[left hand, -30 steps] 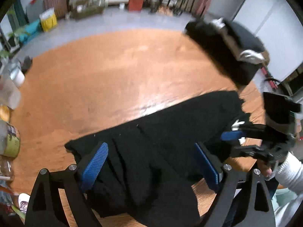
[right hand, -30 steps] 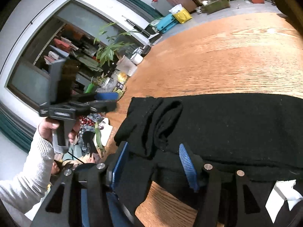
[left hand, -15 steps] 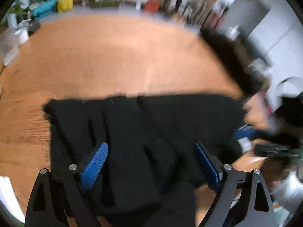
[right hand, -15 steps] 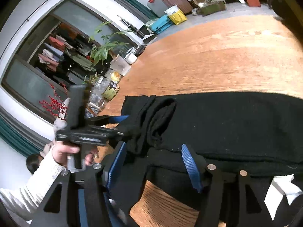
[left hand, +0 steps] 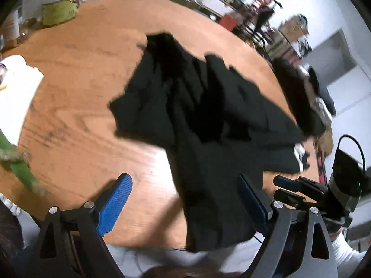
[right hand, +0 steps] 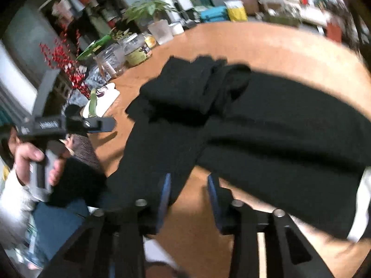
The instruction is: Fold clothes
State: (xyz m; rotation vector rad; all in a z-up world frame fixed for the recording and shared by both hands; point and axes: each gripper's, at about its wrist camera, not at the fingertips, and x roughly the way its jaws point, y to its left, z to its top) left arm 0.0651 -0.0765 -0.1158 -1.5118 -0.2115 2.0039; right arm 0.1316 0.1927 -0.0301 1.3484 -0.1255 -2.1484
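Observation:
A black garment lies crumpled across the round wooden table, and one long part of it hangs over the near edge. My left gripper is open above that edge, with the hanging part between its blue pads but not touching them. In the right wrist view the garment fills the middle. My right gripper hovers over the near edge beside the hanging part, jaws a little apart and holding nothing. A hand holds the left gripper at the left.
Jars, plants and red berry stems crowd the table's left side, next to a white cloth. A dark clothes pile sits at the far right edge. The person's lap is below the near edge.
Both grippers drew back from the garment toward the near edge. The left one swung round and no longer straddles the cloth's middle. The right jaws are closer together than before.

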